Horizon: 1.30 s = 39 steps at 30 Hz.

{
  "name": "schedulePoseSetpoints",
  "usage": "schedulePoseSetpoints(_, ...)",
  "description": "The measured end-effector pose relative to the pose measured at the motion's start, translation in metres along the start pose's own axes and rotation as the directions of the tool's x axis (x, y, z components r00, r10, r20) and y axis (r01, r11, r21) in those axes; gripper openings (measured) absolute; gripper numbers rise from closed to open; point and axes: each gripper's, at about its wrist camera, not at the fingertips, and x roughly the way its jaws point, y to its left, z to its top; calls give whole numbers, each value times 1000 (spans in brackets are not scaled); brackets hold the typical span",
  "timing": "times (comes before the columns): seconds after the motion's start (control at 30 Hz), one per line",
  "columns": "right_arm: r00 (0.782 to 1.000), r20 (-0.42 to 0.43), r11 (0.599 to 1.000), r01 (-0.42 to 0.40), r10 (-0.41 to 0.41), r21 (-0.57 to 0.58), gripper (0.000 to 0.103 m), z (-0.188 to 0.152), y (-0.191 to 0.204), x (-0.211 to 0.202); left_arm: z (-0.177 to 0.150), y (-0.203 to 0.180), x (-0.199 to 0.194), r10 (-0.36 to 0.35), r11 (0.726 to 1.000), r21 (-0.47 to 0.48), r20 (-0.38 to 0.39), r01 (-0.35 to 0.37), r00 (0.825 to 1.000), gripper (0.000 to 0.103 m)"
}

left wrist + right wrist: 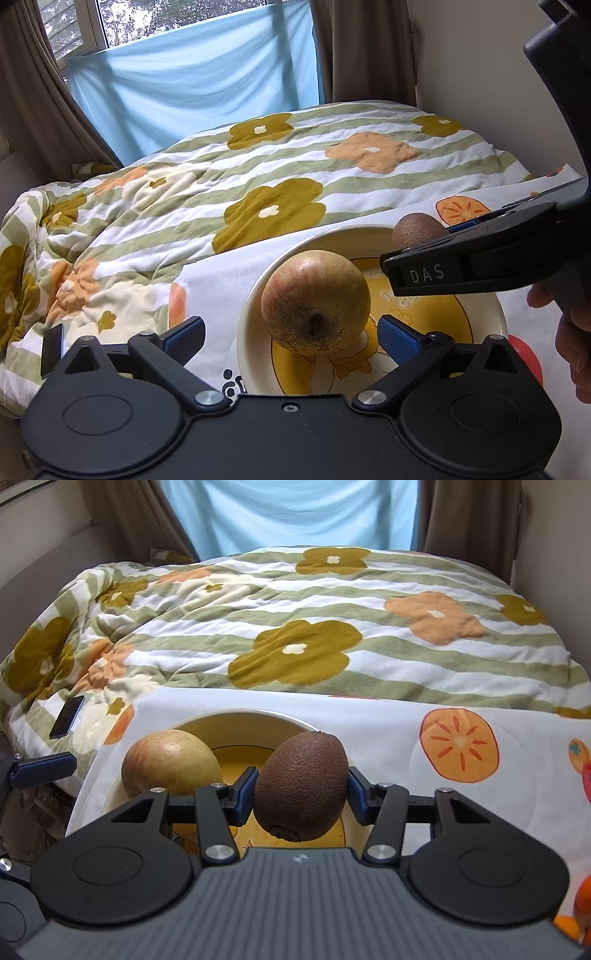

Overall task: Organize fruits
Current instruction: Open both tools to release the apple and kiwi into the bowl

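Observation:
A yellow-red apple (pixel 316 301) sits in a cream bowl with a yellow inside (pixel 491 317). My left gripper (pixel 291 334) is open, its blue pads on either side of the apple and apart from it. My right gripper (pixel 301 794) is shut on a brown kiwi (pixel 301 784) and holds it over the bowl (pixel 236 720), to the right of the apple (pixel 171 762). In the left wrist view the right gripper (pixel 424 254) reaches in from the right with the kiwi (pixel 417 229) over the bowl's far side.
The bowl stands on a white cloth with orange fruit prints (pixel 460 744) laid on a bed with a flowered striped quilt (pixel 295 653). A dark phone (pixel 67 716) lies on the quilt at the left. Orange objects (pixel 580 908) lie at the right edge.

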Motion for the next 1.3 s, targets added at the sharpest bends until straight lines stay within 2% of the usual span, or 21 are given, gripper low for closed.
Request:
schedulePoseSetpoints(0.23,1000,2,997,-26,27,-70,66,-10,4,12,-7,4,-3,2,1000,-8,-7,-2,1000,101)
schedulePoseSetpoints(0.33,999,34,994,-18,21,-106,68,-13,6,12,-9,3,-2,2,1000,-5,-9,-2,1000,101)
schedulePoseSetpoints(0.4,998,60,989,0,9,-145,77,-13,11,9,-10,4,-2,3,1000,-6,-9,-3,1000,101)
schedulePoseSetpoints(0.47,998,69,986,24,-13,-162,91,-13,13,8,-11,3,-3,3,1000,-7,-9,-3,1000,101)
schedulePoseSetpoints(0.53,997,70,988,29,-19,-152,95,-15,11,5,-11,3,-4,4,1000,-9,-10,-4,1000,101)
schedulePoseSetpoints(0.83,997,76,993,41,-33,-107,95,-16,2,-12,-10,2,-12,14,1000,-6,3,-14,1000,101)
schedulePoseSetpoints(0.93,995,89,994,48,-39,-99,95,-15,-3,-29,-9,2,-21,27,1000,-14,19,-27,999,101)
schedulePoseSetpoints(1.03,994,107,994,49,-38,-101,103,-14,-7,-50,-6,-2,-34,48,999,-28,39,-47,998,102)
schedulePoseSetpoints(1.17,990,137,996,43,-32,-78,103,-14,-18,-76,-3,-15,-50,89,996,-29,47,-88,995,103)
schedulePoseSetpoints(1.3,991,136,998,25,-17,-62,103,-17,-31,-102,-2,-27,-69,97,993,-68,52,-93,994,103)
